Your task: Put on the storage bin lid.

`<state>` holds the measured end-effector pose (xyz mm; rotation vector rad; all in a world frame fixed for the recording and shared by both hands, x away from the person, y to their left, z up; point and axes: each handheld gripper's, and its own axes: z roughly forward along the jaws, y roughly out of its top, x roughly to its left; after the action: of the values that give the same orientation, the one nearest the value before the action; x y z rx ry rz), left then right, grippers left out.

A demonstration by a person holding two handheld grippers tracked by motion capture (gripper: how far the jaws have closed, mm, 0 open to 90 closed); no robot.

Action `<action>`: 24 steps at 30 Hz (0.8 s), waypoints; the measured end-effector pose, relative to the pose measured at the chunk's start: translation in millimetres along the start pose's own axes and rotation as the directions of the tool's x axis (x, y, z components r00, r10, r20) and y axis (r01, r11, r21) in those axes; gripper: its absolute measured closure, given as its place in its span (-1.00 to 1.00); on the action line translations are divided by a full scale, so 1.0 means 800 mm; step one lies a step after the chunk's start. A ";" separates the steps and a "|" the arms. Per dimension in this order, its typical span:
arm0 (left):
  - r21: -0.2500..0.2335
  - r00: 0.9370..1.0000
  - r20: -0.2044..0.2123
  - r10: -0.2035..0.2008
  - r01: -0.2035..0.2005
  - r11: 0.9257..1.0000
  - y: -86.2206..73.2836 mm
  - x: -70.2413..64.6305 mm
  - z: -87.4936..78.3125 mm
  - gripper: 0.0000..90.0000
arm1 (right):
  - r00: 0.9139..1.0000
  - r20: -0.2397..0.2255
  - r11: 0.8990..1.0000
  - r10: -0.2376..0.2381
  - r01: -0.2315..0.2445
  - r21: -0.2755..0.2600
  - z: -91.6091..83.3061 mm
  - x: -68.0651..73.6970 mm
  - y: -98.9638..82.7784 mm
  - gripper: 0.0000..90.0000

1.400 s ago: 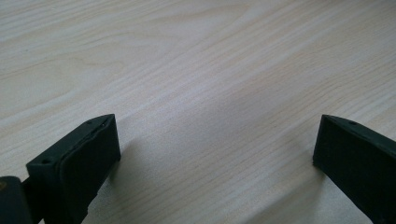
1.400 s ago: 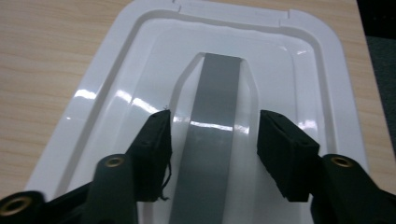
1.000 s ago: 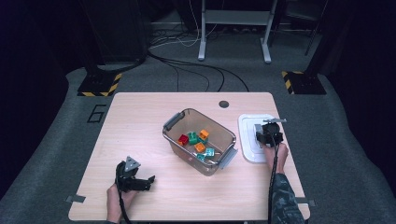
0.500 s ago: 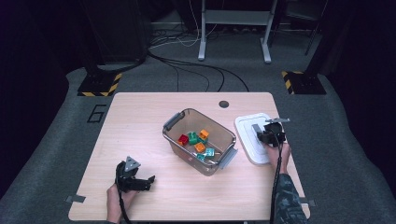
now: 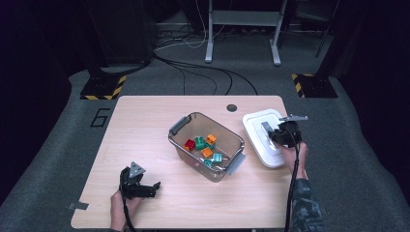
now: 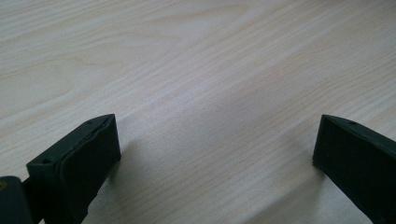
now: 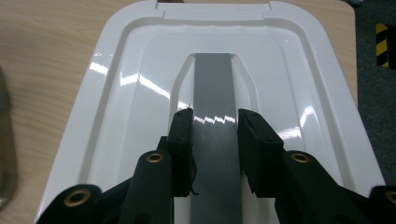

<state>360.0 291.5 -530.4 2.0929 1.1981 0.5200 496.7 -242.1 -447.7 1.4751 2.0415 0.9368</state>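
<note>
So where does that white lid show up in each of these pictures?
High view: the white lid lies at the table's right edge, beside the clear bin, under the right claw.
Left gripper view: bare wooden tabletop between open jaws; no lid here.
Right gripper view: the lid spans the picture, jaws shut on its handle.
Shared landmark: the grey handle strip down the lid's middle.

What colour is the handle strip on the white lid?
Grey; the handle strip on the lid shows best in the right gripper view.

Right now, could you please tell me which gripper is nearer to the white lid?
The right gripper: its fingers are shut on the grey handle of the white lid. The left gripper sits open across the table, beyond the clear bin.
</note>
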 end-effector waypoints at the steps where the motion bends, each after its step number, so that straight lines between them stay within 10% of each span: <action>1: 0.000 1.000 0.000 0.000 0.000 1.000 0.000 0.000 0.000 -0.99 | 1.000 -0.003 1.000 -0.003 0.003 -0.001 -0.003 0.000 0.002 0.48; 14: -0.003 1.000 0.002 -0.004 0.004 1.000 0.000 0.000 0.000 -0.99 | 0.996 -0.063 0.997 -0.070 0.067 -0.046 -0.058 0.020 0.050 0.48; 24: -0.007 1.000 0.003 -0.005 0.005 1.000 0.000 -0.001 0.001 -0.99 | 0.977 -0.163 0.988 -0.140 0.127 -0.090 -0.093 0.074 0.084 0.48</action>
<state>360.0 290.8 -530.7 2.0833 1.1982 0.5180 468.2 -192.7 -346.3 1.2369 2.1657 1.1065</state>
